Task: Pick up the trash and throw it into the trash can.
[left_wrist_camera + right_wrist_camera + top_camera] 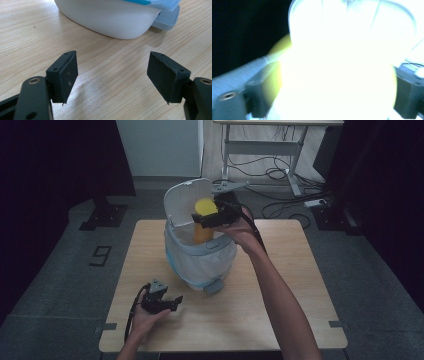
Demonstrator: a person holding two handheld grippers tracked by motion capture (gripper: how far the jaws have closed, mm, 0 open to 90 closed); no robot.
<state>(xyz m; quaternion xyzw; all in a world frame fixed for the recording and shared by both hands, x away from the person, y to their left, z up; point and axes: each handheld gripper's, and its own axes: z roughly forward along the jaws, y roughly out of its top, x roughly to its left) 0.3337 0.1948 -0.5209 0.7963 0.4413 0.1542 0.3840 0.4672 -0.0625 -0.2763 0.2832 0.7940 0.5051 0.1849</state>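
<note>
A yellow cylinder [205, 210] stands upright over the mouth of a white pedal bin [200, 262] with a blue liner. The bin's lid [182, 202] is tipped up behind it. My right gripper [214, 218] reaches in from the right and has the yellow cylinder [332, 82] between its jaws. In the right gripper view glare washes the cylinder out from pad to pad. My left gripper [172, 302] rests low over the wooden table [280, 320] in front of the bin, open with nothing between its fingers [112, 56].
The bin's rounded base [107, 17] and its grey foot pedal [167, 18] lie just ahead of the left jaws. A desk frame and loose cables [280, 170] are on the floor beyond the table. Dark curtains hang at both sides.
</note>
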